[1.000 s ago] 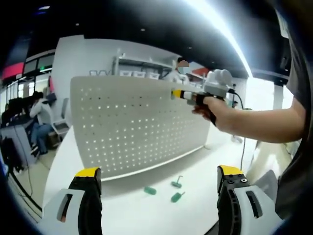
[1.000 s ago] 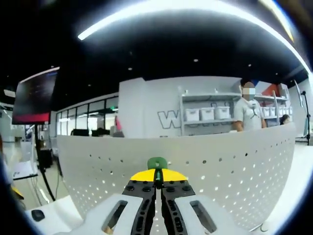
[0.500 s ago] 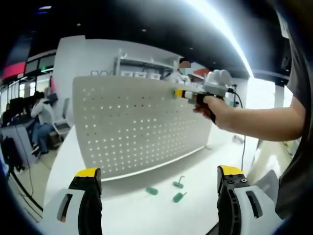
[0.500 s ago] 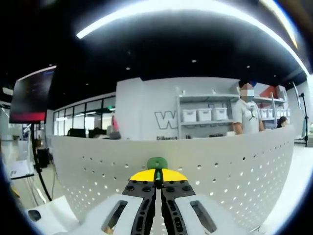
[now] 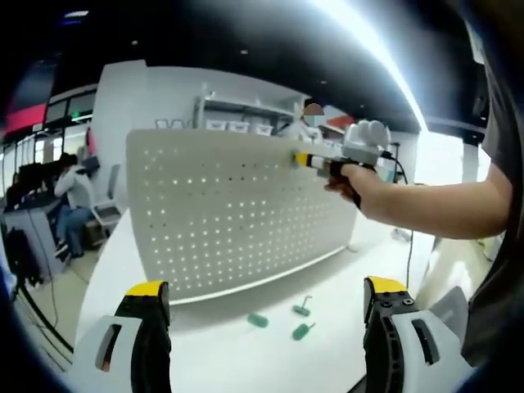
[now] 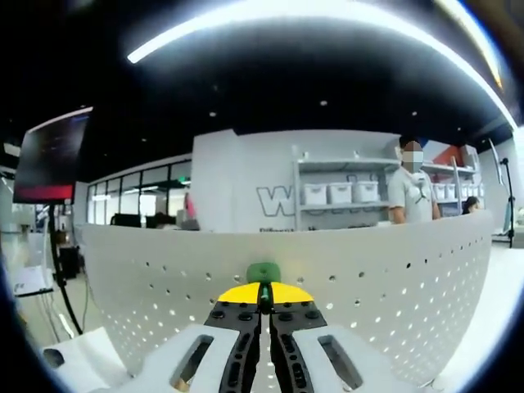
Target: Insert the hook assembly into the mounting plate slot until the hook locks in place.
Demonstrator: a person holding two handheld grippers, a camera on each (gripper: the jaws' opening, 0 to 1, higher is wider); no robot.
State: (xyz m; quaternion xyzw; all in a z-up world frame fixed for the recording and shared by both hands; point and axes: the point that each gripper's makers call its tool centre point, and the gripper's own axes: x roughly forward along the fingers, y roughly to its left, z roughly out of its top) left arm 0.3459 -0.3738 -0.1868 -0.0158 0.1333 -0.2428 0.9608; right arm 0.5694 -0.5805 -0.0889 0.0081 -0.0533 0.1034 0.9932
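Left gripper view: on a white counter (image 5: 213, 344) stands the perforated mounting plate (image 5: 237, 213), upright, three green hooks (image 5: 282, 315) lying before it; the left gripper (image 5: 266, 307) gapes wide.

Right gripper view: the right gripper (image 6: 264, 301) pinches a green hook assembly (image 6: 264, 273) against the plate's upper edge.

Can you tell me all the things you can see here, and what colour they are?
Pegboard: one, white with rows of holes, standing upright on the table.
Table: one, white, under the pegboard.
Loose hooks: three, green, lying on the table in front of the pegboard.
Held hook: one, green, pinched in the right gripper at the pegboard's top edge.
Shelves with bins: white, far behind.
Left gripper: yellow tips, jaws wide apart.
Right gripper: yellow tips, closed.
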